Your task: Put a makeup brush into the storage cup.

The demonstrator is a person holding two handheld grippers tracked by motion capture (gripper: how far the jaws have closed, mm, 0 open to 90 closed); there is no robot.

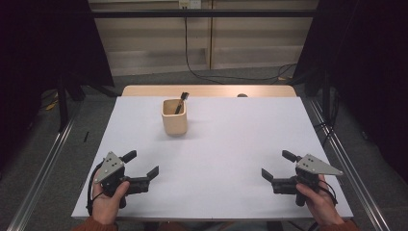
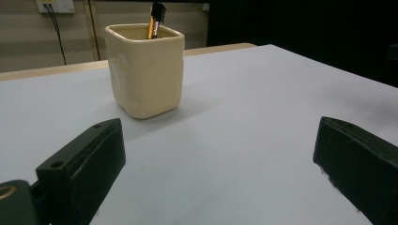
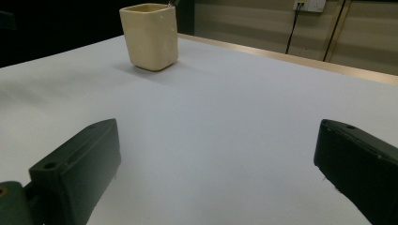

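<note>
From the high view, a cream cup (image 1: pixel 174 117) stands upright on the far middle of the white table (image 1: pixel 231 144) with a dark-tipped brush (image 1: pixel 181 102) leaning inside it, nothing lying between it and the near edge; the left gripper (image 1: pixel 143 174) and the right gripper (image 1: pixel 274 171) sit low at the near corners, well apart from the cup, each with its jaws spread and empty. In the left gripper view the cup (image 2: pixel 145 70) rises ahead and left of centre, the brush (image 2: pixel 155 18) poking above its rim, bare tabletop between the wide-apart jaws; in the right gripper view the cup (image 3: pixel 150 36) stands far off to the upper left, and the jaws gape equally wide, touching nothing.
</note>
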